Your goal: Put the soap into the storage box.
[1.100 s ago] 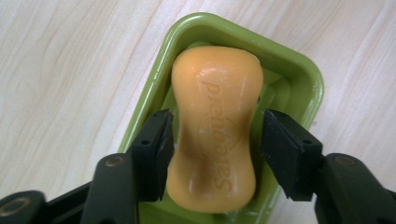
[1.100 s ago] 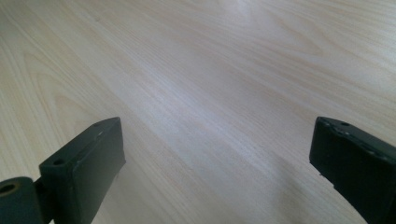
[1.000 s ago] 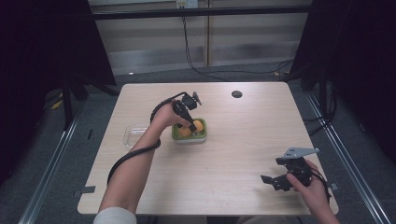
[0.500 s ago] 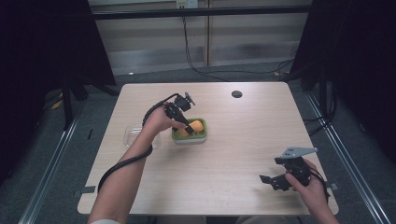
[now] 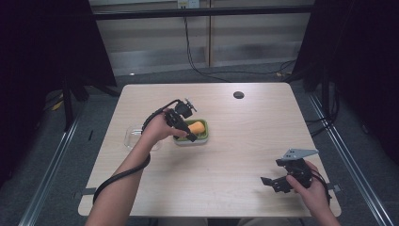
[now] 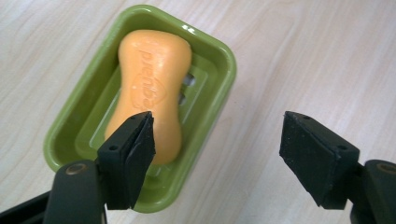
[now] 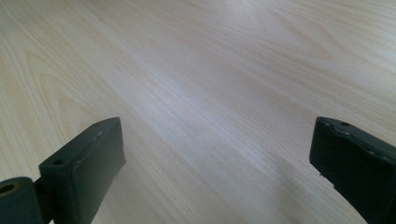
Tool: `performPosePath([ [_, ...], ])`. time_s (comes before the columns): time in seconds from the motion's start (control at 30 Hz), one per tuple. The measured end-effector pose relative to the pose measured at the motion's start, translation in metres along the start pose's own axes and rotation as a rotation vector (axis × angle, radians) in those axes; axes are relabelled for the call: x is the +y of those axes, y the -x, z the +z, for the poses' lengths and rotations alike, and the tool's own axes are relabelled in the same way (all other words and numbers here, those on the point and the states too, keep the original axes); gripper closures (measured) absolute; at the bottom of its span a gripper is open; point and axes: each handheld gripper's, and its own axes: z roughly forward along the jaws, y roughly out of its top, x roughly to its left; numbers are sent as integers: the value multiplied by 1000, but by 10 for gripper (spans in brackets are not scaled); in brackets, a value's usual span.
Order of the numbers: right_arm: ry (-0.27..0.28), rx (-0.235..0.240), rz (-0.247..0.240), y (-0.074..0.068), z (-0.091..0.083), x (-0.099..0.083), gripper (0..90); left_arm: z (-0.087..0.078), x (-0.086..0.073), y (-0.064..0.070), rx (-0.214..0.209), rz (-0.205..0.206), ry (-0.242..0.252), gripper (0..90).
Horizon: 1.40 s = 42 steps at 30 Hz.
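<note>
The orange soap bar (image 6: 152, 91) lies in the green soap dish (image 6: 218, 88) mid-desk. The left claw (image 6: 219, 154) hovers over it, jaws apart, empty. Best centre both jaws across the bar's narrow waist before closing. The right claw (image 5: 278, 182) rests spread wide near the desk (image 5: 244, 141) corner.

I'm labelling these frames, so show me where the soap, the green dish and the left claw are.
soap (image 6: 149, 88), left gripper view, middle of its embossed top.
green dish (image 6: 223, 70), left gripper view, its rim on the far right side.
left claw (image 6: 217, 154), left gripper view, midway between its open tips.
</note>
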Motion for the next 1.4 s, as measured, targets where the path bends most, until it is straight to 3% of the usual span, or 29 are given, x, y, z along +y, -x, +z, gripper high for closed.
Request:
performPosePath([
  [0.03,-1,0,-5,0,0,0,33,0,-1,2,1,-15,11,263],
  [0.1,-4,1,-1,0,1,0,33,0,-4,2,-8,6,10,259],
  [0.13,-4,0,-3,0,1,0,33,2,-5,5,-12,-20,35,258],
  [0.2,-5,2,-1,-1,1,0,33,2,-7,5,-7,15,20,257],
  [0.3,-6,-1,-6,-1,2,0,33,4,-10,10,-10,9,42,244],
  [0.33,-7,0,-8,-1,2,0,33,3,-10,10,-14,30,29,244],
  [0.4,-13,3,1,-1,2,0,33,6,-13,14,-22,2,58,242],
  [0.43,-13,0,-3,-1,3,0,33,5,-13,14,-16,28,39,240],
  [0.53,-13,1,-3,-2,4,0,33,8,-17,17,-26,9,61,237],
  [0.73,-14,2,-7,-2,4,0,33,13,-24,23,-35,17,58,228],
  [1.27,-16,3,-2,-2,5,0,33,25,-41,34,-41,17,113,188],
  [1.4,-17,5,-6,-2,5,1,33,28,-43,35,-36,18,101,187],
])
